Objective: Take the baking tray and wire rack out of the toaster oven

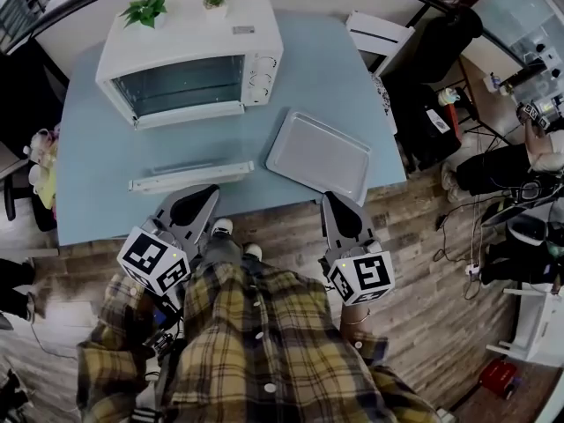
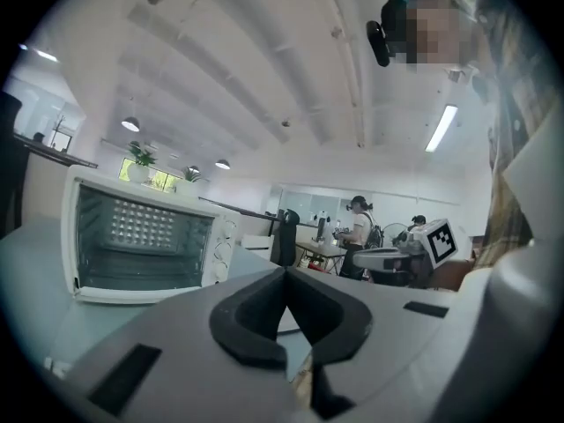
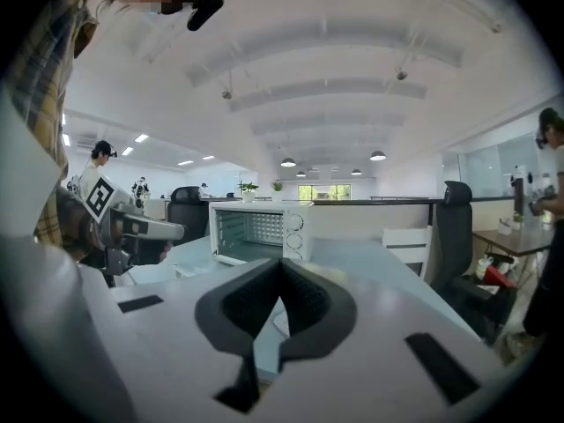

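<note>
Toaster oven sits at the far side of the pale blue table, white, front facing the person, with two small potted plants on its roof. From the left gripper view its cavity looks empty, a perforated back wall showing through the front. Baking tray lies flat on the table, outside the oven, in front of it and to its right, turned at an angle, its near corner close to the table's near edge. Left of the tray, apart from it, a long pale strip-like piece lies across the table in front of the oven; whether this is the wire rack cannot be told from the head view. The left gripper hangs at the table's near edge, just short of that pale piece, and its own view shows the dark pads pressed tip to tip with nothing between them. The right gripper hangs at the same edge just below the tray's near corner, not touching it, its jaws likewise closed on nothing. Both point roughly level toward the oven. A plaid shirt fills the foreground above a wooden floor, and a white chair stands beyond the table's far right corner.
</note>
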### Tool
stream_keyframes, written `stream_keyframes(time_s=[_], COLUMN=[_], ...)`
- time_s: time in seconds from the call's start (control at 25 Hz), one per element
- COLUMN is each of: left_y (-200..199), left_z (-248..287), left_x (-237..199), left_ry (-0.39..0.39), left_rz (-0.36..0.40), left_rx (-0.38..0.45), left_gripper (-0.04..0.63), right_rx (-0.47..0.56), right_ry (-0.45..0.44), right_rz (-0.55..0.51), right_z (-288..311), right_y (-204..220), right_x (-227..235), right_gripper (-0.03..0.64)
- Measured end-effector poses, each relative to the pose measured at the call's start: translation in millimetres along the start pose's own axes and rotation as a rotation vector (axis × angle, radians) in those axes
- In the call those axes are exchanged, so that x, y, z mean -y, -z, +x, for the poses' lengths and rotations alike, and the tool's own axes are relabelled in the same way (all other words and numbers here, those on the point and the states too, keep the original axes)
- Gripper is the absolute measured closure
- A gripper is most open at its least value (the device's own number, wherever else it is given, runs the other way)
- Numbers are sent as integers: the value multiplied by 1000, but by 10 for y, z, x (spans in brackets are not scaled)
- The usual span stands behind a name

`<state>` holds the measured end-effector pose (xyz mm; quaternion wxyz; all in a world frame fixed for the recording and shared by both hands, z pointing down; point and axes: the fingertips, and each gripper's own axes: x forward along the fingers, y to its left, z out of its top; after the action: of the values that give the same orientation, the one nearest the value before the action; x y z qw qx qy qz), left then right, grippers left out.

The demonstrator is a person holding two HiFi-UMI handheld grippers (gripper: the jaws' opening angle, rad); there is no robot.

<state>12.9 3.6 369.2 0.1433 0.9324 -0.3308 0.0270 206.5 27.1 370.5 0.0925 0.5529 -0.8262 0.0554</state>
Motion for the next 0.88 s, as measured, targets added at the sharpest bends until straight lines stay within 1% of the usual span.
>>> stream_keyframes(time_s=[0.12,0.4,0.6,0.88], left_y=[-67,-132,-127,-97], left_z=[-5,-42,-16,-20], left_x=[-62,-78,-43,5], left_ry=[-30,-61,-65,-64], left_rz=[-8,55,76,76], left_rx=[20,22,18,15], left_gripper=[607,609,609,609], right_rx=[7,9,10,18], right_ry=[7,-1,-4,1], right_rz=[27,27,31,42], right_z=[-15,-13,-22,-47], right_y=[22,68,110,116], right_x=[44,9,-18,-23], right_gripper=[614,614,615,615])
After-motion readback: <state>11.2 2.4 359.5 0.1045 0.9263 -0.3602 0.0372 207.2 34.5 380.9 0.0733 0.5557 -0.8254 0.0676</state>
